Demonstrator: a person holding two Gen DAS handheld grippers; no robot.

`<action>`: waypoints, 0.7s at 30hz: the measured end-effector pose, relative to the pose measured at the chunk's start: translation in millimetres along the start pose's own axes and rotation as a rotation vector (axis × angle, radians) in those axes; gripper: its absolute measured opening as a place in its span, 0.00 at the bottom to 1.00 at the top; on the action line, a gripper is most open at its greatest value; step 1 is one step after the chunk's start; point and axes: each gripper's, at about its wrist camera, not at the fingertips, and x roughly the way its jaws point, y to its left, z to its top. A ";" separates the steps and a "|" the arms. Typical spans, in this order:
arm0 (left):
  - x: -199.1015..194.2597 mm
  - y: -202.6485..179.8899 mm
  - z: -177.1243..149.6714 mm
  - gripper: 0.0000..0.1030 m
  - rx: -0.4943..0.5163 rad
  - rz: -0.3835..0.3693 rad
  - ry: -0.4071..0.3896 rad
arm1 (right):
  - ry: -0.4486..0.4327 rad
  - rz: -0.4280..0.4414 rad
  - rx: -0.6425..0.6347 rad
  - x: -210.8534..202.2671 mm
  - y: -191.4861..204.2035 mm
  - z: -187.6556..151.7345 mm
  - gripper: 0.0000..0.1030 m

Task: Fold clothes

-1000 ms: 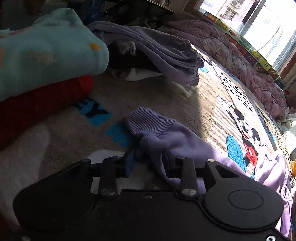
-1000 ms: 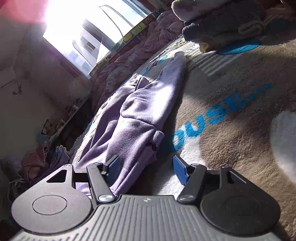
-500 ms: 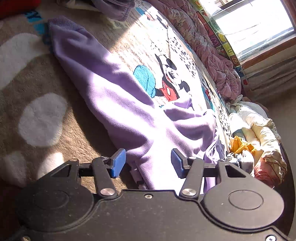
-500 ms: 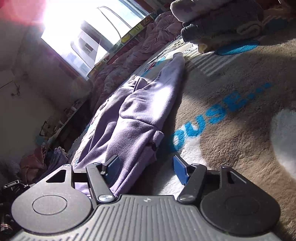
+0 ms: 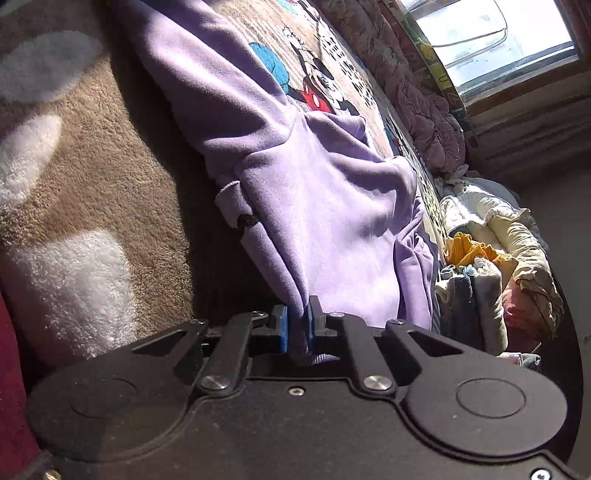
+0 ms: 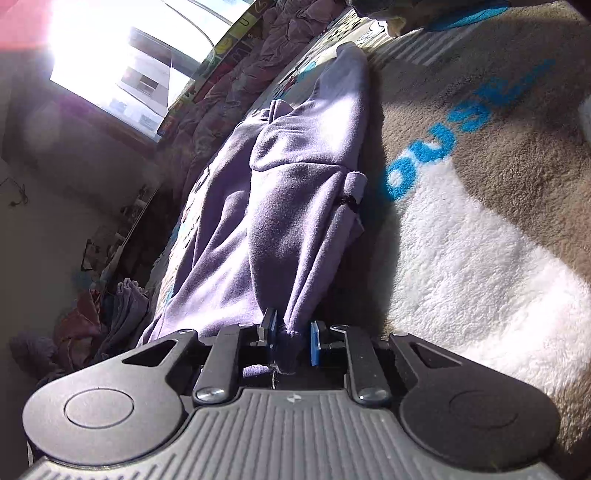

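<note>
A lilac garment [image 5: 314, 206] with a black drawstring eyelet lies stretched along a plush brown and white blanket [image 5: 92, 177]. My left gripper [image 5: 297, 328] is shut on the garment's near edge, and a fold of cloth is pinched between its blue pads. In the right wrist view the same garment [image 6: 280, 206] runs away from me towards the window. My right gripper [image 6: 293, 338] has its jaws closing on a bunched edge of that cloth, which sits squeezed between the pads.
The blanket [image 6: 480, 240] carries blue letters and a cartoon mouse print. A pink quilt [image 5: 417, 99] lies under the window. Loose clothes are heaped at the bed's end [image 5: 491, 266] and on the floor [image 6: 103, 314]. Folded items [image 6: 406, 14] sit at the far top.
The left gripper swept from the garment's cuff along to its wider end and shut on the edge. The right gripper closed from wide open onto the cloth between its pads.
</note>
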 end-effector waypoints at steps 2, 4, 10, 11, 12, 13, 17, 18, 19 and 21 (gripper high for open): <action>0.0 10.3 -5.7 0.08 -0.002 0.028 0.019 | 0.023 0.018 -0.021 -9.5 3.3 -6.0 0.15; 5.4 21.8 -9.3 0.17 -0.042 0.040 0.018 | 0.060 0.006 -0.054 -15.6 3.5 -16.3 0.15; -21.2 0.3 -18.3 0.55 0.050 -0.004 0.044 | 0.049 0.015 -0.039 -51.6 4.6 -12.6 0.33; -20.4 -0.2 -21.9 0.56 0.061 -0.019 0.049 | 0.017 0.015 -0.036 -61.8 3.7 -7.7 0.38; -16.5 1.3 -24.8 0.56 0.047 -0.032 0.056 | -0.017 0.006 -0.035 -69.8 1.4 -1.3 0.45; -11.9 3.3 -27.5 0.56 0.032 -0.047 0.064 | -0.040 -0.014 -0.033 -70.8 -3.1 8.4 0.46; 2.5 12.4 -31.4 0.58 0.016 -0.098 0.071 | -0.104 -0.109 -0.006 -53.9 -24.9 54.9 0.46; 3.7 14.0 -31.2 0.60 0.015 -0.118 0.069 | -0.104 -0.121 0.005 -43.7 -30.8 68.3 0.46; 4.8 17.1 -30.3 0.61 0.003 -0.135 0.068 | -0.100 -0.129 0.017 -32.6 -36.7 81.9 0.46; 6.9 24.9 -28.1 0.62 -0.032 -0.170 0.065 | -0.099 -0.140 0.029 -9.0 -42.5 107.1 0.46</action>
